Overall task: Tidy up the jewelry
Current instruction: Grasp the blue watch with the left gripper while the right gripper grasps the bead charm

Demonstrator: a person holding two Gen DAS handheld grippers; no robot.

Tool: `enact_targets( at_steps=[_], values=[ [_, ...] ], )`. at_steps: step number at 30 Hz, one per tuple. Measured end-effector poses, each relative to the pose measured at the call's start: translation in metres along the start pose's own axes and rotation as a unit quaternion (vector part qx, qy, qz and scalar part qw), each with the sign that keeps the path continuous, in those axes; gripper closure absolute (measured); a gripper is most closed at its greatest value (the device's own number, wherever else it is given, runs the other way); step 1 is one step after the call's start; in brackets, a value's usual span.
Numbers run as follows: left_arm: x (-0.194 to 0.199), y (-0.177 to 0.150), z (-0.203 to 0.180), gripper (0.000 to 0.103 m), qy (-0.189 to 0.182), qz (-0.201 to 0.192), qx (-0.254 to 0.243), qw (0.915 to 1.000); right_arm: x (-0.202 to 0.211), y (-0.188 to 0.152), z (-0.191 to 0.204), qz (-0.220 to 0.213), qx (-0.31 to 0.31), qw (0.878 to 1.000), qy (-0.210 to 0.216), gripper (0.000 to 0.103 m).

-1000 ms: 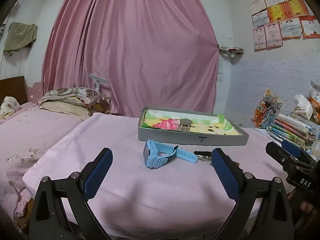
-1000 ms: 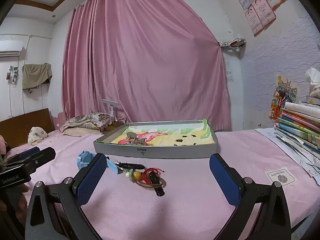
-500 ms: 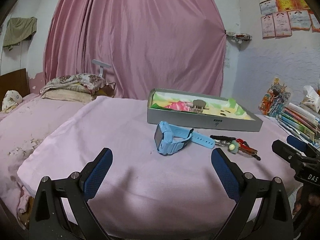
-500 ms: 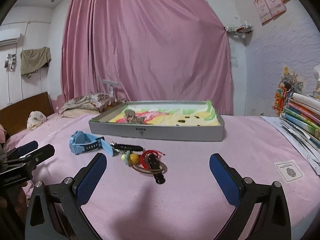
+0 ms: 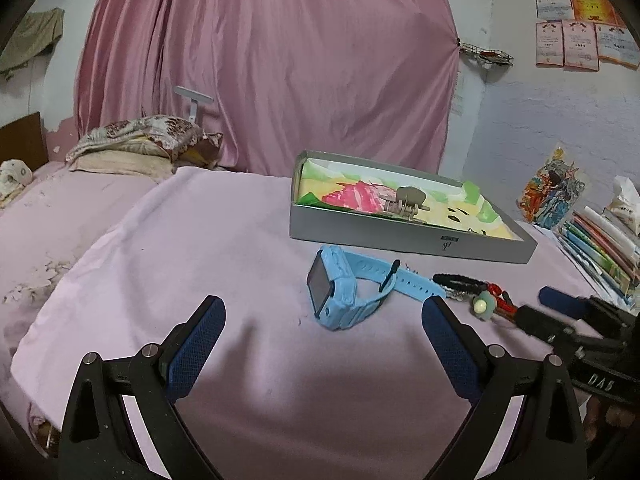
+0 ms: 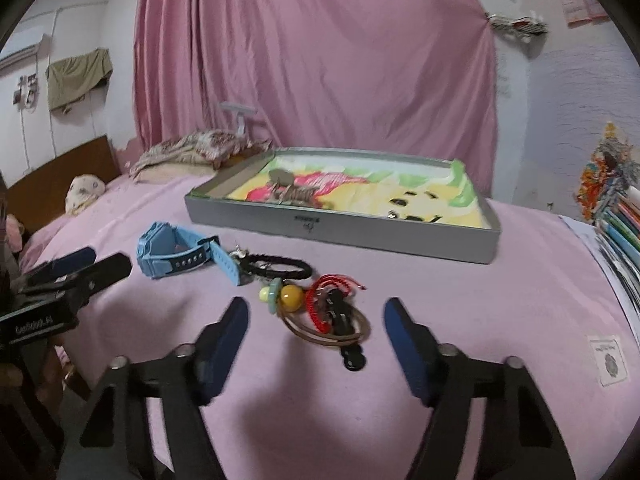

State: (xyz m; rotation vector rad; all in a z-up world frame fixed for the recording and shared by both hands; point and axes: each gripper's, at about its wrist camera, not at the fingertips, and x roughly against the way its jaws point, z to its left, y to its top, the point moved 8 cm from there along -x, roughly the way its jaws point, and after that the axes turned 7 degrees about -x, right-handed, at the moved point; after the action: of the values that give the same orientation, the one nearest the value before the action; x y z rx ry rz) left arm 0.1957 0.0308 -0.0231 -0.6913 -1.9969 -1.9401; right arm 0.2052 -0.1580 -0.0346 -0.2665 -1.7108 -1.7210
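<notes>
This is a bedroom in a home. A bed (image 5: 60, 216) is lying along the left, with a flowered pillow (image 5: 140, 140) resting against a wooden headboard (image 6: 60, 176). A long pink curtain (image 5: 260, 60) is hanging across the back wall, and a piece of clothing (image 6: 78, 76) is hanging beside an air conditioner (image 6: 20, 54). Paper certificates (image 5: 580, 36) are sticking to the white wall, and books (image 5: 600, 248) are lying stacked at the right edge of the bench (image 5: 200, 260), which a pink cloth is covering.

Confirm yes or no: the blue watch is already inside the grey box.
No, the blue watch lies on the pink sheet in front of the grey box.
</notes>
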Motion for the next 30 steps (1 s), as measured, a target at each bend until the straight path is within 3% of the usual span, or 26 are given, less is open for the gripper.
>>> enact_targets(
  at_steps=[7,10,12,16,20,23,25,29,30],
  values=[
    [-0.017,0.013,0.004,0.011,-0.017,0.02,0.018,0.9995,-0.02,0.002,0.018,0.041,0.027,0.998,0.027,0.06],
    [-0.023,0.015,0.004,0.015,-0.021,0.029,0.02,0.9991,-0.028,0.001,0.023,0.057,0.03,0.997,0.037,0.063],
    [-0.027,0.016,0.003,0.026,-0.026,0.036,0.022,0.9988,-0.033,0.001,0.025,0.065,0.033,0.997,0.037,0.064],
    [-0.036,0.016,0.004,0.031,-0.034,0.053,0.028,0.9976,-0.041,0.003,0.025,0.075,0.035,0.996,0.033,0.065],
    [-0.045,0.012,0.005,0.045,-0.042,0.081,0.038,0.9951,-0.051,0.004,0.022,0.092,0.026,0.995,0.031,0.065],
    [-0.046,0.012,0.006,0.048,-0.049,0.082,0.046,0.9943,-0.054,0.004,0.022,0.098,0.027,0.995,0.024,0.065],
    [-0.045,0.013,0.003,0.056,-0.056,0.083,0.047,0.9939,-0.055,0.003,0.021,0.101,0.033,0.994,0.016,0.065],
    [-0.044,0.015,-0.002,0.068,-0.047,0.086,0.04,0.9944,-0.055,0.003,0.018,0.097,0.026,0.995,0.009,0.074],
    [-0.044,0.016,-0.002,0.075,-0.042,0.086,0.039,0.9946,-0.053,0.002,0.017,0.095,0.022,0.995,0.013,0.074]
  ],
)
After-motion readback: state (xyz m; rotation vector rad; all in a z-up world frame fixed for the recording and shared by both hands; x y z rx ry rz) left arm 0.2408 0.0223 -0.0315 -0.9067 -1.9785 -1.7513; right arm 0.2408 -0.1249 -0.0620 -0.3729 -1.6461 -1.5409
